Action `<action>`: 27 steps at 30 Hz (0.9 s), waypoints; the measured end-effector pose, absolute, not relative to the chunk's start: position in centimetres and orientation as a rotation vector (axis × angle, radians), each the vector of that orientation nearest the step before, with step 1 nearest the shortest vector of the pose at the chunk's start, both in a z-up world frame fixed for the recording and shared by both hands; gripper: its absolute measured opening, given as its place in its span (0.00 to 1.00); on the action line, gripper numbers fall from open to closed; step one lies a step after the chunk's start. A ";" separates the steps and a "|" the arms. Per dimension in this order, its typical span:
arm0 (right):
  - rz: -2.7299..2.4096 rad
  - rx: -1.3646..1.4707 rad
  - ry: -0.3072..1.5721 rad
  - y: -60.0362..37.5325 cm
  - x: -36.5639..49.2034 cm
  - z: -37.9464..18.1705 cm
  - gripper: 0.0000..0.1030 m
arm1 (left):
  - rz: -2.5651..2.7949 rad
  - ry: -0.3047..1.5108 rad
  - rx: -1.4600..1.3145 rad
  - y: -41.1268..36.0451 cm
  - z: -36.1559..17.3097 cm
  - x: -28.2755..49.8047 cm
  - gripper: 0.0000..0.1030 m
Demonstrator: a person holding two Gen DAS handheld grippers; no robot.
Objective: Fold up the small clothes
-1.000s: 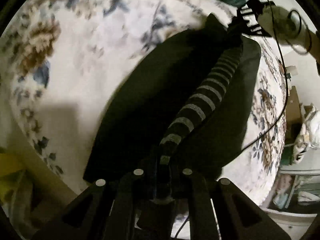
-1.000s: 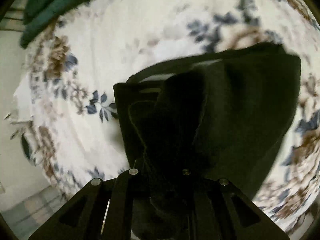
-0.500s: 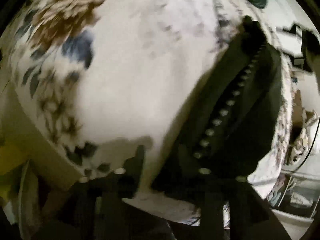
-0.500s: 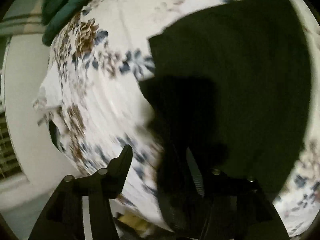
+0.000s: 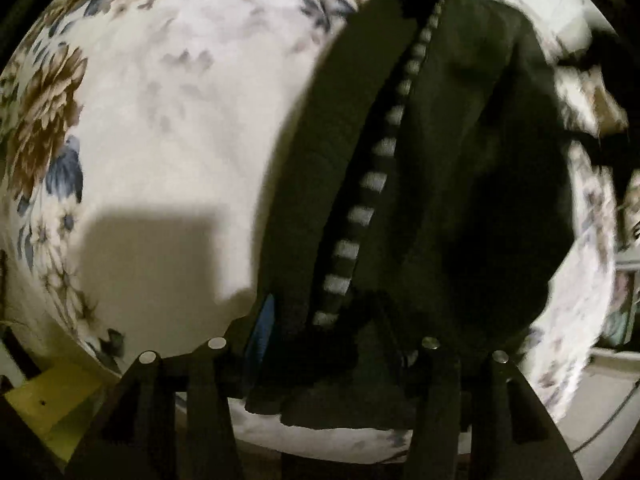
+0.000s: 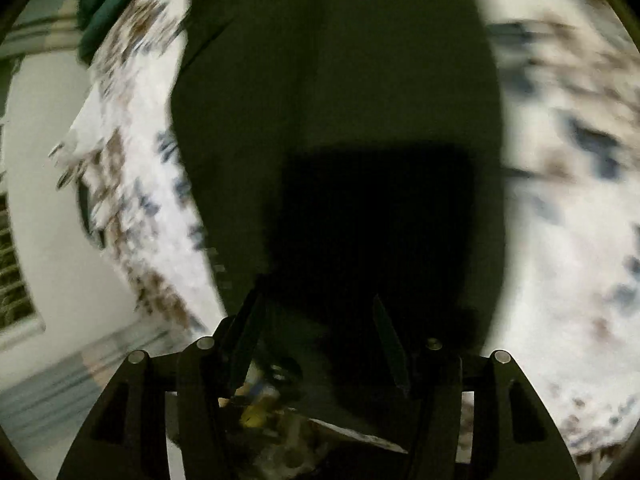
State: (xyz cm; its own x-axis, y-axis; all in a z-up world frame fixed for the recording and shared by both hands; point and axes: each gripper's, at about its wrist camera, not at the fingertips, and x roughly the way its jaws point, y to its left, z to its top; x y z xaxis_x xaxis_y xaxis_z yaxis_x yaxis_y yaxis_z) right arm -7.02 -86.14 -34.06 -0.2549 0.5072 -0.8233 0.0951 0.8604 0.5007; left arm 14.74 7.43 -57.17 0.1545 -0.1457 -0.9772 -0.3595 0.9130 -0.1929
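1. On the floral bedsheet (image 5: 168, 120) a dark garment (image 5: 472, 168) lies spread flat, taking up the right half of the left wrist view; the sheet is white with brown and blue flowers.
2. A band of black and pale grey stripes (image 5: 376, 184) runs along the garment from its far end down to its near edge; whether it is a trim or a separate piece cannot be told.
3. The left gripper (image 5: 324, 344) points steeply down at the garment's near edge; its jaws are opening, with the striped end and a fold of dark cloth between them; the pads do not visibly press on the cloth.
4. A square shadow (image 5: 152, 256) falls on the sheet to the left of that gripper; a yellow object (image 5: 48, 404) shows at the lower left, off the sheet's edge.
5. In the right wrist view, which is blurred, the same dark garment (image 6: 340, 80) fills the middle, with the sheet (image 6: 568, 240) on both sides.
6. The right gripper (image 6: 316, 340) hangs above the garment's near part; its jaws stand apart and nothing is clamped between them.
7. A dark green cloth (image 6: 108, 4) lies at the sheet's far left corner, well apart from the garment.
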 end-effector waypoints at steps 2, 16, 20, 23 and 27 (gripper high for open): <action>0.426 0.408 1.820 -82.3 -6.3 -35.4 0.55 | 0.196 1.430 -0.398 7.3 -57.4 14.4 0.47; 0.348 0.123 1.784 -75.3 -3.8 -33.8 0.54 | 0.244 1.358 -0.372 5.2 -56.9 13.0 0.45; 0.315 0.095 1.790 -75.1 -2.8 -34.7 0.07 | 0.295 1.296 -0.398 6.0 -56.9 13.0 0.05; 0.321 0.069 1.754 -74.5 -3.2 -33.3 0.06 | 0.303 1.245 -0.438 6.8 -54.9 11.6 0.04; 0.342 0.015 1.716 -72.7 -3.7 -31.8 0.05 | 0.297 1.205 -0.475 7.8 -52.4 9.9 0.04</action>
State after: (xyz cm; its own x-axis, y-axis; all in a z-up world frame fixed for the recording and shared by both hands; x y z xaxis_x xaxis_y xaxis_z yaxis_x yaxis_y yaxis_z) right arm -3.66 -72.67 -31.83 -0.1776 0.2024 -0.9631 -0.1825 0.9549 0.2344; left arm 9.91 7.76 -52.42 0.3364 -0.0296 -0.9413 -0.4631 0.8651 -0.1927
